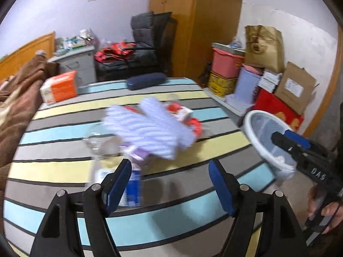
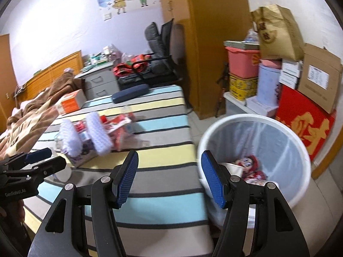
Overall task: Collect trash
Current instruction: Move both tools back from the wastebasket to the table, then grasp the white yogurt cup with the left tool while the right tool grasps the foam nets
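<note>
The left tool [image 1: 170, 184] stands released, nothing between its blue pads; just ahead on the striped bed [image 1: 171, 220] lie a clear plastic bottle [image 1: 111, 162], blurred, and lilac knitted slippers [image 1: 148, 128] over red wrappers [image 1: 188, 115]; the right tool [image 2: 169, 178], also released, hovers beside the white lined trash bin [image 2: 255, 156], trash at its bottom.

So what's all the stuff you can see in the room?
Striped bed cover: one, blue, yellow and grey, covers the bed.
Fluffy gloves: two, pale lilac, on the cover's middle.
Red wrappers: several, red and white, beside the gloves.
Orange box: one, orange and white, far left of the bed.
Glasses case: one, dark blue, at the bed's far end.
Bin: one, white, beside the bed, trash inside.
Brown blanket: one, left.
Left claw: open, empty.
Right claw: open, empty.
</note>
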`<action>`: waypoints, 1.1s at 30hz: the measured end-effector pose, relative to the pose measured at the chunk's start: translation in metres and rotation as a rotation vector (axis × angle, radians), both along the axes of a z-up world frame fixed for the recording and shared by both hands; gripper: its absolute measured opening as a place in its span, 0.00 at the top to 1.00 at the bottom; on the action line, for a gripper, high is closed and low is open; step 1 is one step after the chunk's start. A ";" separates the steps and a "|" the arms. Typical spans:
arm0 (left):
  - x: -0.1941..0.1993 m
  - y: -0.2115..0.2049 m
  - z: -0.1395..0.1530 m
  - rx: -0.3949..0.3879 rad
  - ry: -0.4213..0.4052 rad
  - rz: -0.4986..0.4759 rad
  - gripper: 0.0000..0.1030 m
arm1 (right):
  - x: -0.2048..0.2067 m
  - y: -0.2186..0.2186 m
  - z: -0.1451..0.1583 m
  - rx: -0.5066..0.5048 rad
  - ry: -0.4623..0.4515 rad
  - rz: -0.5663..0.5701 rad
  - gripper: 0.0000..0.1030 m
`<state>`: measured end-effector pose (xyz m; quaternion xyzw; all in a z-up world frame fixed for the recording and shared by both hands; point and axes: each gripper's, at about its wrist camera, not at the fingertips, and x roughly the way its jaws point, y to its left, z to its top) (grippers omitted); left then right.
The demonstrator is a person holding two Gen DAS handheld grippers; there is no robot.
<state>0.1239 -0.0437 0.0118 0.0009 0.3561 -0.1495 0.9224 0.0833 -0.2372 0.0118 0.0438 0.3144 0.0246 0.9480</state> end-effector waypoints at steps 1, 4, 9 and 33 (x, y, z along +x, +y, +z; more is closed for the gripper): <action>0.000 0.004 -0.001 0.006 0.000 0.011 0.26 | 0.000 0.002 0.000 0.002 -0.001 0.009 0.39; 0.000 0.018 -0.006 -0.004 0.015 0.036 0.23 | 0.005 0.013 -0.001 0.009 0.001 0.043 0.39; 0.005 0.036 -0.021 0.004 0.051 0.095 0.21 | 0.015 0.033 0.000 0.016 0.005 0.100 0.39; 0.029 0.104 -0.043 0.020 0.076 0.197 0.17 | 0.054 0.094 -0.005 0.038 0.051 0.302 0.39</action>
